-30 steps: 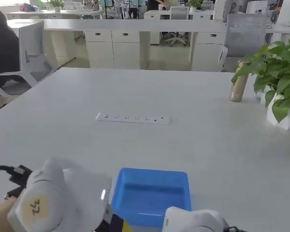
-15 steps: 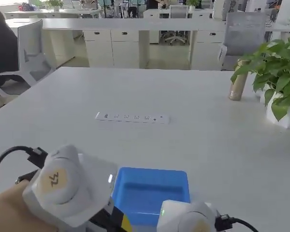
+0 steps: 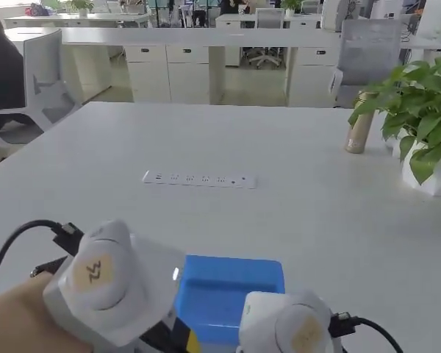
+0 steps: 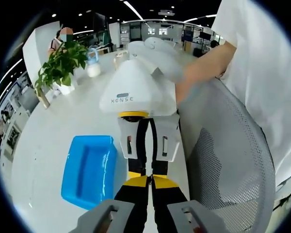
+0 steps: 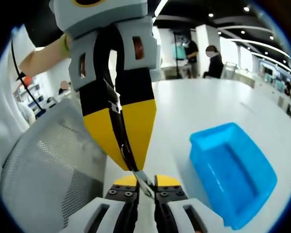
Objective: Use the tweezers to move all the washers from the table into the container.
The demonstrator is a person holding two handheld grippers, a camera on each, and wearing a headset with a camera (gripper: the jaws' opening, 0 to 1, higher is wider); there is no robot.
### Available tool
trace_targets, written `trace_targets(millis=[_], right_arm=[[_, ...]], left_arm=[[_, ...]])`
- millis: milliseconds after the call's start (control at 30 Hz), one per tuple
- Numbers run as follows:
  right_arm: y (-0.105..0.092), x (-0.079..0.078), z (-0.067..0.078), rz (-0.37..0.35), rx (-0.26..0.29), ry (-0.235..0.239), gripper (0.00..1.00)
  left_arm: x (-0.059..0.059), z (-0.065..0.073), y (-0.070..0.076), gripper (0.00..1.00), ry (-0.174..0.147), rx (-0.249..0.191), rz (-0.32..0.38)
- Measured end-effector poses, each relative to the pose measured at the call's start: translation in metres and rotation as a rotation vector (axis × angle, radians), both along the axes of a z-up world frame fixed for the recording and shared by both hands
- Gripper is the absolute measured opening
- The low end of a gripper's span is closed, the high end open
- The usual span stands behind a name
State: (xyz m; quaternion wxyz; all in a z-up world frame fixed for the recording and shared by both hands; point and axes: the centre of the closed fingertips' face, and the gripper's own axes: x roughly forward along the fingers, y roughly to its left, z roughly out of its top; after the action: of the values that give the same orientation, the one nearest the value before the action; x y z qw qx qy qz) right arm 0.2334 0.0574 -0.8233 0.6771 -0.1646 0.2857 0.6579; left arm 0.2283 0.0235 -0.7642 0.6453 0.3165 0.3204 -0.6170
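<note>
Where the two grippers meet tip to tip above the near edge of the table [image 3: 316, 220], the left gripper [image 5: 132, 162] points its yellow pads down at the right one, as the right gripper view shows. Its jaws are closed on the tweezers [image 5: 141, 178], which run as a thin dark strip between the pads and end in a silver tip. That tip reaches into the narrow gap of the right gripper [image 5: 146, 182], whose jaws stand almost together around it; whether they press on it I cannot tell. The blue container [image 3: 228, 301] sits open side up on the table close to its near edge, just beside both pairs of jaws, and its inside looks bare. From the head view the two white gripper bodies cover its near rim, one at each near corner.

A mesh chair [image 4: 228, 165] stands close against the grippers on the person's side. Off the table's far left corner is a grey chair [image 3: 48, 70]. A white power strip [image 3: 199, 179] lies flat near the middle of the table, well beyond the container. Near the right edge stands a tan bottle [image 3: 358, 121], upright, with a potted plant [image 3: 422, 95] just beside it at that edge
</note>
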Motion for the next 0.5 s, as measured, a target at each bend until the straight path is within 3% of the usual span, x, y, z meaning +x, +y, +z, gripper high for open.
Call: trace_targets(millis=[100,267,433,500], right_arm=[[0.0002,-0.0001,0.0002,0.002,0.003,-0.004,0.07],[-0.0011,-0.0027,-0.0017,0.042,-0.009,-0.096,0.05],[-0.0026,-0.0029,-0.0021,0.062,-0.018,-0.158,0.03],[-0.0033,-0.0037,-0.0017,0.054,-0.014,-0.158,0.02]], left_arm=[[0.0001,-0.0002,-0.0002,0.0,-0.001,0.0,0.003],[-0.002,-0.0008,-0.0021,0.0,-0.008,0.003,-0.002],[0.0002,-0.0006,-0.0034,0.0,-0.02,-0.003,0.019],[0.0019,-0.0001,-0.0029,0.0,-0.019,-0.011,0.047]])
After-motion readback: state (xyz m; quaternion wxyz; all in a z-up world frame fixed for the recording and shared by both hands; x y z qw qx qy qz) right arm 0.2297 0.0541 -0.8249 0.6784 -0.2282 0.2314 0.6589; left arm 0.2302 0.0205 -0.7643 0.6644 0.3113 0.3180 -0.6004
